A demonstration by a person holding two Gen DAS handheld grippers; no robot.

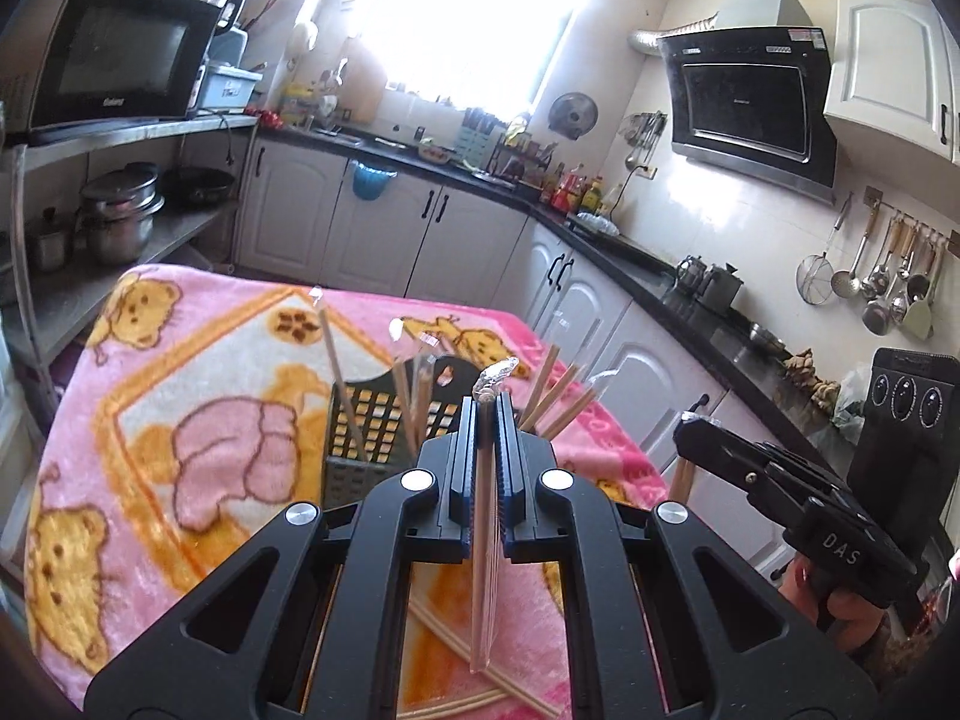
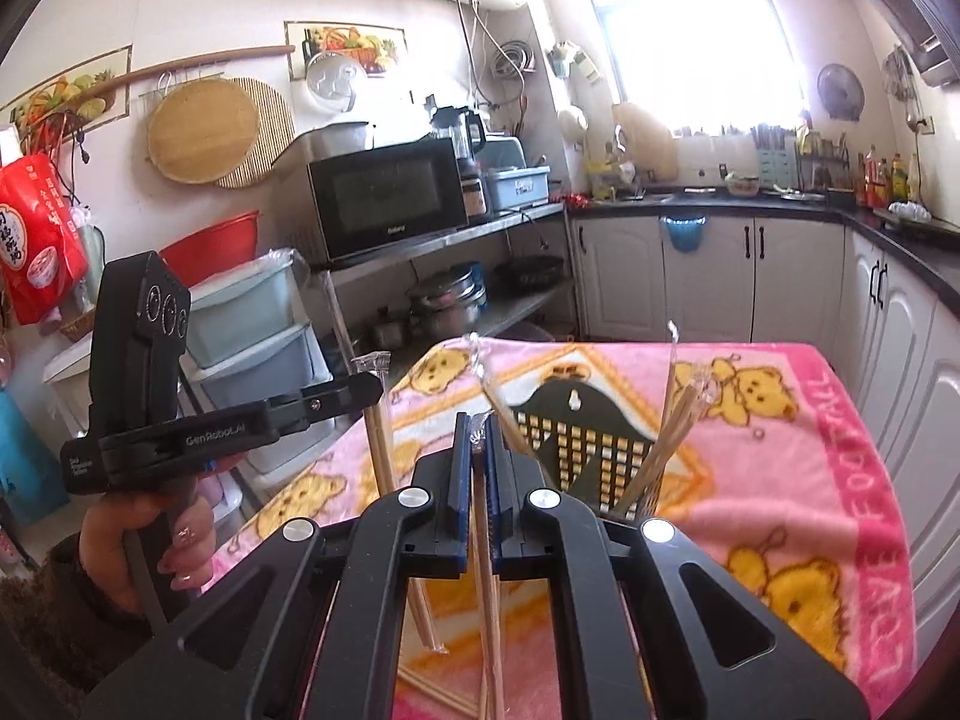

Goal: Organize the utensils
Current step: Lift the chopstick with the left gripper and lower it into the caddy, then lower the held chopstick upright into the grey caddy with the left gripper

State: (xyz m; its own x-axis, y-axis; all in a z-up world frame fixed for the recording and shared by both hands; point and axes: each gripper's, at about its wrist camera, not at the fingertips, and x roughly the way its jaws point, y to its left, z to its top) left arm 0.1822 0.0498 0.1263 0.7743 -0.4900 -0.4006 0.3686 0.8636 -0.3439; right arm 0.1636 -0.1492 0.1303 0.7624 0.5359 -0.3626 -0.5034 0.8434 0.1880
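Both hands are angling slightly downward, left gripper (image 1: 487, 405) and right gripper (image 2: 477, 429) each pinching wrapped chopsticks (image 1: 485, 516) lengthwise, tips hanging toward the blanket (image 1: 210, 360).

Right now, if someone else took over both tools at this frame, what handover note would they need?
Left tool: shut on one wrapped chopstick pair, held above the pink blanket.
Right tool: shut on another wrapped pair, also off the blanket.
Black basket: stands on the blanket ahead of both tools, with several wrapped pairs already leaning inside.
Done: those pairs are in the basket.
Left: put in the two held pairs, then collect the loose chopsticks lying on the blanket beneath the tools. How many is unclear, as the tools hide part of them.
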